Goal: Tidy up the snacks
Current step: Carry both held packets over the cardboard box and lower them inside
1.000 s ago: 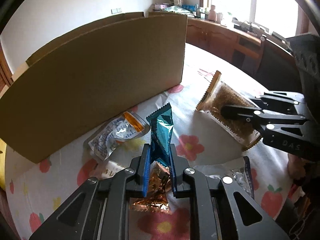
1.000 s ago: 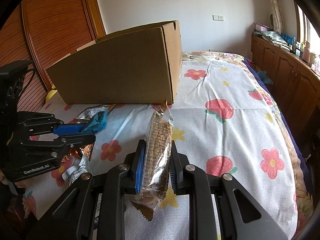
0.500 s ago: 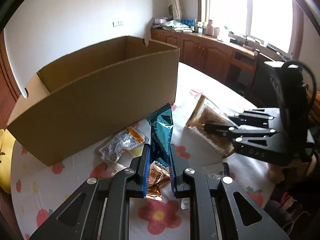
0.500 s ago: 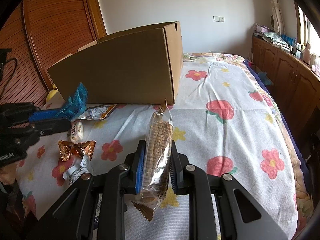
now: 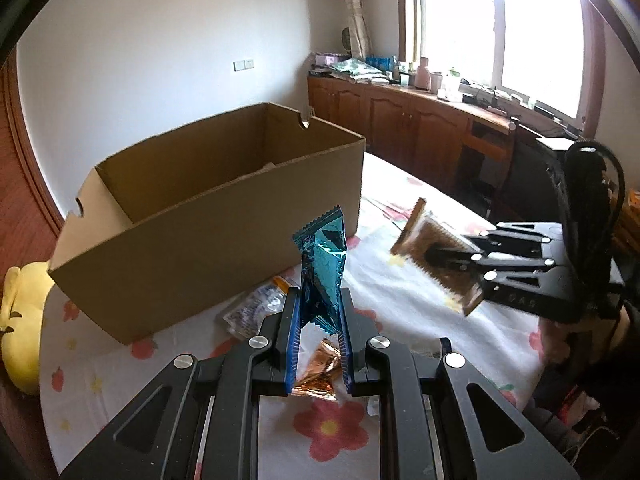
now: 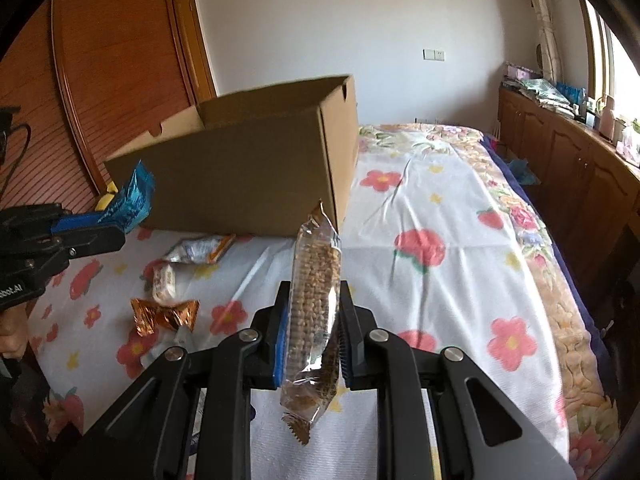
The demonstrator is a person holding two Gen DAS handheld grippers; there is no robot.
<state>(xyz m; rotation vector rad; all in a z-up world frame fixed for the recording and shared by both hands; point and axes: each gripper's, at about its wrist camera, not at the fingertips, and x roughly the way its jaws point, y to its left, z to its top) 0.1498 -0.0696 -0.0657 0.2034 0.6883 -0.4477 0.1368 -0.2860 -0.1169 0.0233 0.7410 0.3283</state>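
My left gripper (image 5: 318, 320) is shut on a teal foil snack packet (image 5: 324, 268), held upright above the table, in front of the open cardboard box (image 5: 208, 236). My right gripper (image 6: 310, 320) is shut on a clear packet of brown cereal bar (image 6: 314, 300), raised near the box's right corner (image 6: 336, 160). The right gripper with its packet (image 5: 436, 256) shows at the right of the left wrist view. The left gripper with the teal packet (image 6: 132, 196) shows at the left of the right wrist view.
On the flowered tablecloth (image 6: 420, 216) lie a silver-orange sachet (image 6: 198, 248), a small white snack (image 6: 164, 280) and a copper foil wrapper (image 6: 164, 314). A yellow plush toy (image 5: 20, 320) sits left of the box. Wooden cabinets (image 5: 420, 124) line the far wall.
Both grippers have risen with their packets. The left gripper rose high enough that the box's inside now shows. The right gripper lifted a little towards the box.
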